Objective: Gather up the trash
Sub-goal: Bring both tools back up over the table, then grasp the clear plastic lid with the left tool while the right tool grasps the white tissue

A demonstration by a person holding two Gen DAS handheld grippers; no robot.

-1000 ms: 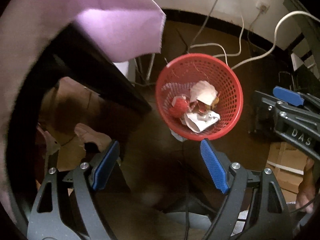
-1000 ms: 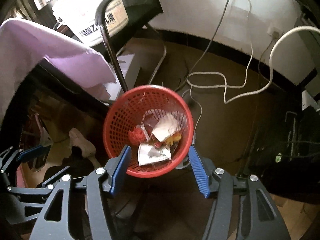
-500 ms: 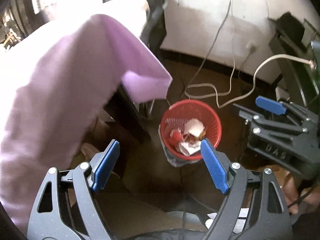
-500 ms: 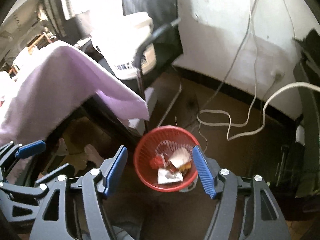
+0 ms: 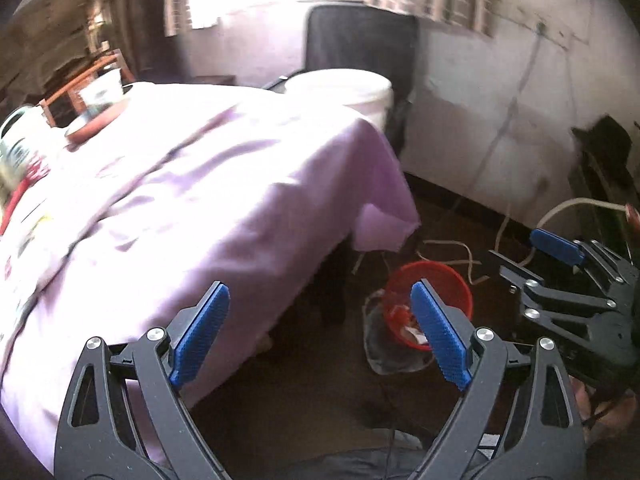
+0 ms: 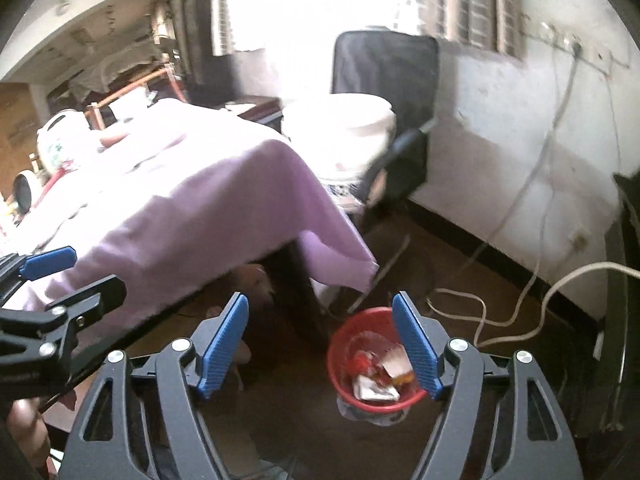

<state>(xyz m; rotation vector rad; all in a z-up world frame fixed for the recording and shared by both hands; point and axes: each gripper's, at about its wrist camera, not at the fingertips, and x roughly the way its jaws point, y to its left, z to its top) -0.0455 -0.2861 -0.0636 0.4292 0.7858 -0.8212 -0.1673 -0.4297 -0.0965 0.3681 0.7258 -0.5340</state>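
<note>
Lilac cloth (image 5: 208,184) drapes smoothly beside round red mesh basket (image 6: 344,360).

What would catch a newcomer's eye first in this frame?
The red mesh basket on the dark floor, holding crumpled wrappers and paper, beside the table draped in a lilac cloth. Both open grippers, left gripper and right gripper, frame the bottom of each view, empty.

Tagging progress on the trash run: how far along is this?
Done: crumpled wrappers lie in the red basket on the floor. In hand: nothing; the left claw and right claw are both open and empty. Left: items at the far end of the purple-clothed table, too blurred to call trash.
</note>
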